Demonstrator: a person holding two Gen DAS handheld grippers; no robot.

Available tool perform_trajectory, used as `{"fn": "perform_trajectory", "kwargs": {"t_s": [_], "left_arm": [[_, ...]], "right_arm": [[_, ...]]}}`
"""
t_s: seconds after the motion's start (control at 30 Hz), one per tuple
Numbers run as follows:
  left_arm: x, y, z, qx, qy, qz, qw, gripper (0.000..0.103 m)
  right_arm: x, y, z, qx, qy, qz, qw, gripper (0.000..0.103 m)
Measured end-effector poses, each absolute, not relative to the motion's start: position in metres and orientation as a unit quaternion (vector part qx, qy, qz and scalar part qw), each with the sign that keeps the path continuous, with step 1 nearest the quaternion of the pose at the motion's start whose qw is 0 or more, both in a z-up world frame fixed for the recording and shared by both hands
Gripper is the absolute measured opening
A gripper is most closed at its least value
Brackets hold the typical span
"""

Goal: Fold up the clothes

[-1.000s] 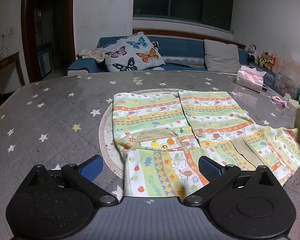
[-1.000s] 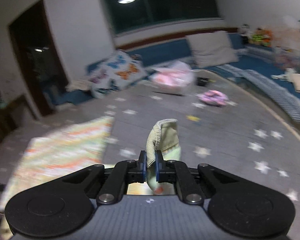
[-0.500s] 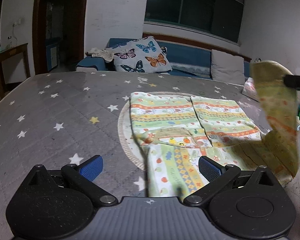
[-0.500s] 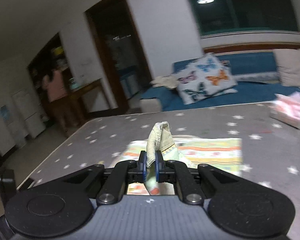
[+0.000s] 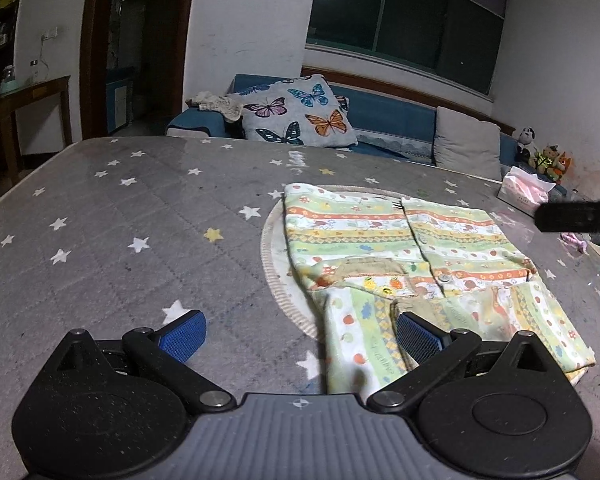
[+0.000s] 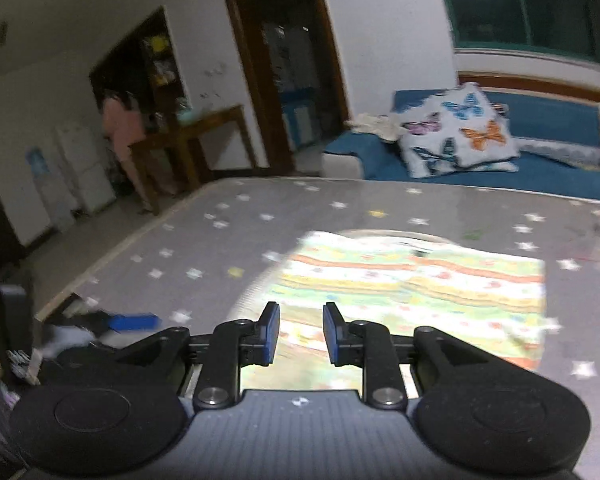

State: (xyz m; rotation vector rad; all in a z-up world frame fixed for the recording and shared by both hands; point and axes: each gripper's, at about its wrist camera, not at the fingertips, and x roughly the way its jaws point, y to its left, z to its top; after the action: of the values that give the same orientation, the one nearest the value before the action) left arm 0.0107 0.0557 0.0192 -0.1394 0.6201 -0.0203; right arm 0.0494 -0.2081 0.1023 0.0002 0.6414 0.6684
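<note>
Just ahead of my left gripper [image 5: 298,330], jaws spread wide and empty, the striped garment [image 5: 412,264] lies flat on the starred table [image 5: 120,216], offset rightward, while my right gripper [image 6: 300,334], partly parted, holds nothing above it.

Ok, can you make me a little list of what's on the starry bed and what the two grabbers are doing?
surface: grey star-print mattress
clothing: striped fruit-print garment, lying flat, lower part folded over
under the clothing: round mat
left gripper: open wide, holding nothing, low at the garment's near edge
right gripper: open, nothing between its fingers, above the garment
far corner: pink tissue pack
behind: butterfly pillow
</note>
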Motion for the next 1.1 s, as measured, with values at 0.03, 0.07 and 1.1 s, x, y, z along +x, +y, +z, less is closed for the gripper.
{"fn": "perform_trajectory", "kwargs": {"t_s": [0.03, 0.07, 1.1], "left_arm": [[0.012, 0.053, 0.02, -0.067, 0.304, -0.014, 0.95, 0.103], [0.013, 0.049, 0.02, -0.064, 0.304, -0.018, 0.95, 0.103], [0.061, -0.014, -0.004, -0.017, 0.362, -0.104, 0.926, 0.018]], "right_arm": [[0.05, -0.217, 0.1, -0.01, 0.316, 0.308, 0.897, 0.023], [0.051, -0.226, 0.095, -0.018, 0.325, 0.296, 0.898, 0.023], [0.065, -0.279, 0.02, -0.034, 0.38, 0.229, 0.896, 0.023]]}}
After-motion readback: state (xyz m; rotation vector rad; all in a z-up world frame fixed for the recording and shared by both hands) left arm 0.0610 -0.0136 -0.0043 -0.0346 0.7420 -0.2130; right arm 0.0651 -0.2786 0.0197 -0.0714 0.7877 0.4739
